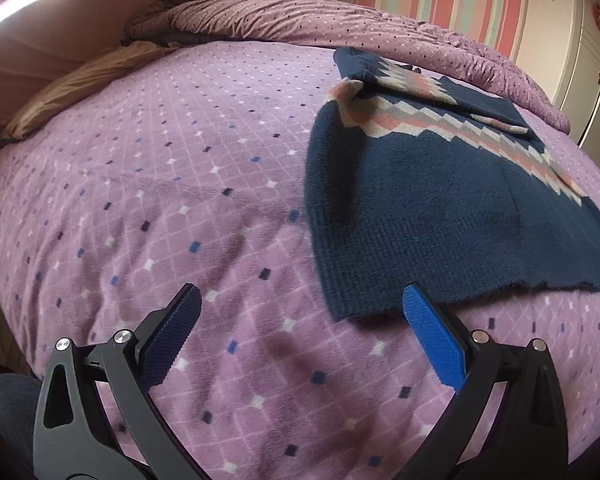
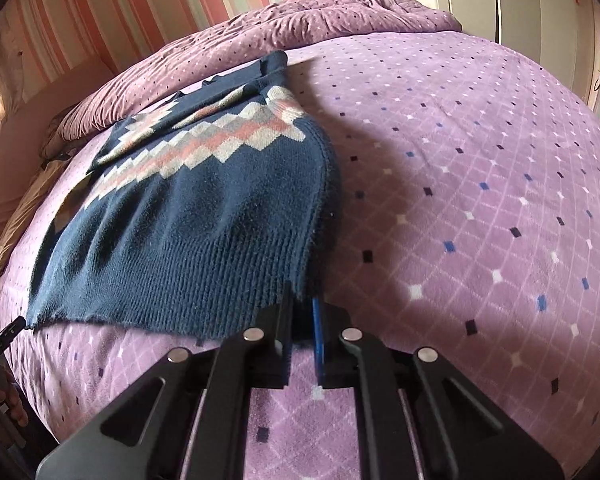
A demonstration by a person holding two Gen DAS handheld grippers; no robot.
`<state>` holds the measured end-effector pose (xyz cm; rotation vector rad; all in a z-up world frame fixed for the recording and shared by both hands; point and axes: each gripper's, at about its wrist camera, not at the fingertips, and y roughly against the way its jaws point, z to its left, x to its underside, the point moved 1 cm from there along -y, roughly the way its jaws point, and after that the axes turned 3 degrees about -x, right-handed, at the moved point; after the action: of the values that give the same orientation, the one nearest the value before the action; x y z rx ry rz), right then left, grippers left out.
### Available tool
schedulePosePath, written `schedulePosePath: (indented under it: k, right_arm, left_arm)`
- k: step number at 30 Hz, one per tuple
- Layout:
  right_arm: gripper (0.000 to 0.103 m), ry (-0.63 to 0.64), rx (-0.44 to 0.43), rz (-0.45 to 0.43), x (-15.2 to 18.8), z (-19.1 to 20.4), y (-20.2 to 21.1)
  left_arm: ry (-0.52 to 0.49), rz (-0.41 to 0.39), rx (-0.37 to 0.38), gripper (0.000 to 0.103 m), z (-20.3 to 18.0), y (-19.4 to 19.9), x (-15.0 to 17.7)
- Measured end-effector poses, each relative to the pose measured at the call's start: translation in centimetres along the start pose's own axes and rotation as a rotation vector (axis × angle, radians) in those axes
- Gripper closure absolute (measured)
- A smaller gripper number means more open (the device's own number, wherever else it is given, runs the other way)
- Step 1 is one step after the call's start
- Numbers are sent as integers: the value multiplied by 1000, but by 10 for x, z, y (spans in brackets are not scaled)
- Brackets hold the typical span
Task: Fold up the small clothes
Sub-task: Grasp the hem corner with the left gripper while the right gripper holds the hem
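Observation:
A small navy knit sweater [image 1: 428,208] with a pink, grey and white zigzag band lies flat on the purple bed cover, its sleeves folded in over the chest. My left gripper [image 1: 300,304] is open and empty, just short of the sweater's near left hem corner, its right fingertip [image 1: 414,300] at the hem edge. In the right wrist view the sweater [image 2: 188,216] fills the left half. My right gripper [image 2: 302,304] is shut on the sweater's near right hem corner, which is lifted slightly off the cover.
The purple diamond-pattern bed cover [image 1: 160,200] spreads wide to the left and, in the right wrist view [image 2: 480,200], to the right. A rumpled duvet [image 1: 300,20] lies along the striped wall. A tan pillow [image 1: 80,84] sits far left. A white wardrobe [image 1: 572,40] stands at right.

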<state>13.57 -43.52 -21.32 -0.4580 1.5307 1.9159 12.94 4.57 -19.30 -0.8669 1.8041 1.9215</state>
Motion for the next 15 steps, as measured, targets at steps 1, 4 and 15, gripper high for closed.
schedulePosePath:
  k: [1, 4, 15]
  right_arm:
    - [95, 5, 2, 1, 0, -1, 0]
    - [95, 6, 1, 0, 0, 0, 1]
    - [95, -2, -6, -2, 1, -1, 0]
  left_arm:
    - [9, 3, 12, 3, -2, -1, -1]
    - [41, 40, 41, 3, -7, -10, -2]
    - [44, 80, 50, 35, -27, -30, -1]
